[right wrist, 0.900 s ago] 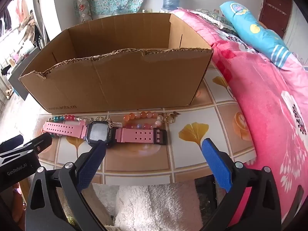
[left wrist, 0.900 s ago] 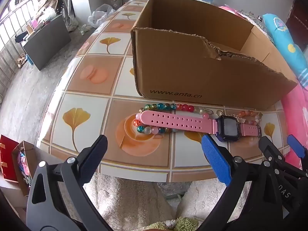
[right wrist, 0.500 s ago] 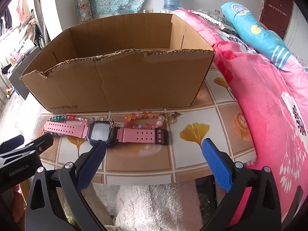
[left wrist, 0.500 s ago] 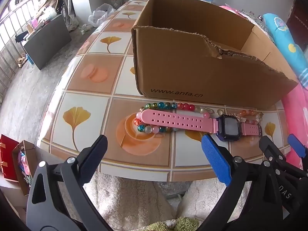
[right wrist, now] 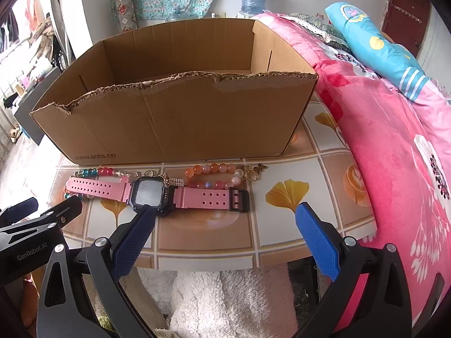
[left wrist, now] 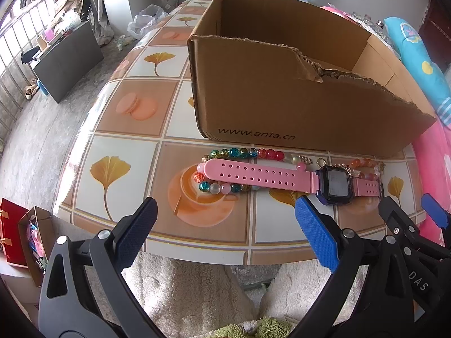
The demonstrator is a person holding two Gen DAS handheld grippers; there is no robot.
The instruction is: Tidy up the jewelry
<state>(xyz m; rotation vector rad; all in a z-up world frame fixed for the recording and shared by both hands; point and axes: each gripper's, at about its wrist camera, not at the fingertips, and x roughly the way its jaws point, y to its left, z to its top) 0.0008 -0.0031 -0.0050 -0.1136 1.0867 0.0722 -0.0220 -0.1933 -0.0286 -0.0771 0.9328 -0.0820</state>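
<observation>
Pink watch and 2 bead bracelets still lie on the desk before the cardboard box. I have crept slightly closer; both my jaws stay wide apart, holding nothing, so nothing is sorted yet.

The watch lies across two bracelets on the table, before the box.

The tiled table bears a cardboard box; before it lie a pink watch and beaded bracelets.

Glossy tablecloth; matt corrugated cardboard box; shiny glass-like beads.
</observation>
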